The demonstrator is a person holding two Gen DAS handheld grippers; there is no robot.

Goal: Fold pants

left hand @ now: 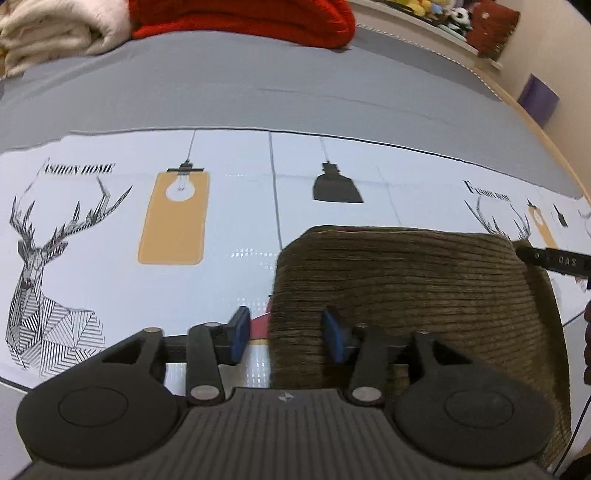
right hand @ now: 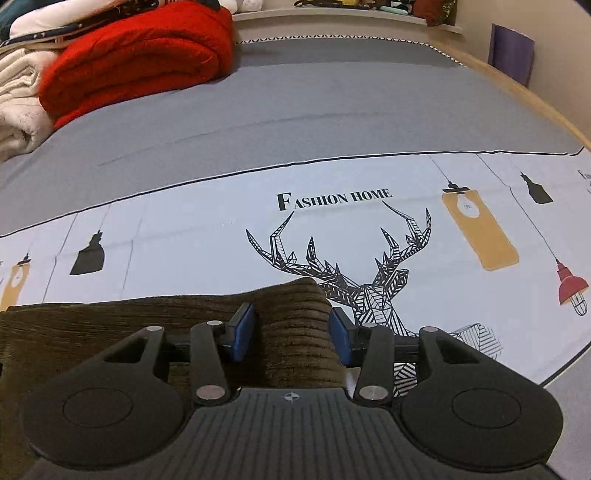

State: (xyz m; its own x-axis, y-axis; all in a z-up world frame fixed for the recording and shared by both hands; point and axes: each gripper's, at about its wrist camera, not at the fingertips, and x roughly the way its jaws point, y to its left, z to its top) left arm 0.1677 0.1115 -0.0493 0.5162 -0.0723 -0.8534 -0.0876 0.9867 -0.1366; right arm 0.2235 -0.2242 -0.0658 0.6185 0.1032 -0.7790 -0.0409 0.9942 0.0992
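The pants (left hand: 413, 295) are brown ribbed corduroy, folded into a flat block on the white printed sheet (left hand: 229, 206). In the left wrist view my left gripper (left hand: 286, 334) is open at the block's left edge, with the right pad over the fabric and the left pad over the sheet. In the right wrist view my right gripper (right hand: 291, 334) is open over the right end of the pants (right hand: 155, 328), with the fabric edge between the blue pads. The tip of the right gripper (left hand: 554, 260) shows at the far right of the left wrist view.
The sheet lies on a grey bedspread (right hand: 295, 110). A folded red blanket (right hand: 136, 62) and a cream blanket (right hand: 18, 107) are stacked at the back left. A shelf with plush toys (left hand: 443, 14) runs behind the bed. The wooden bed edge (right hand: 546, 107) curves along the right.
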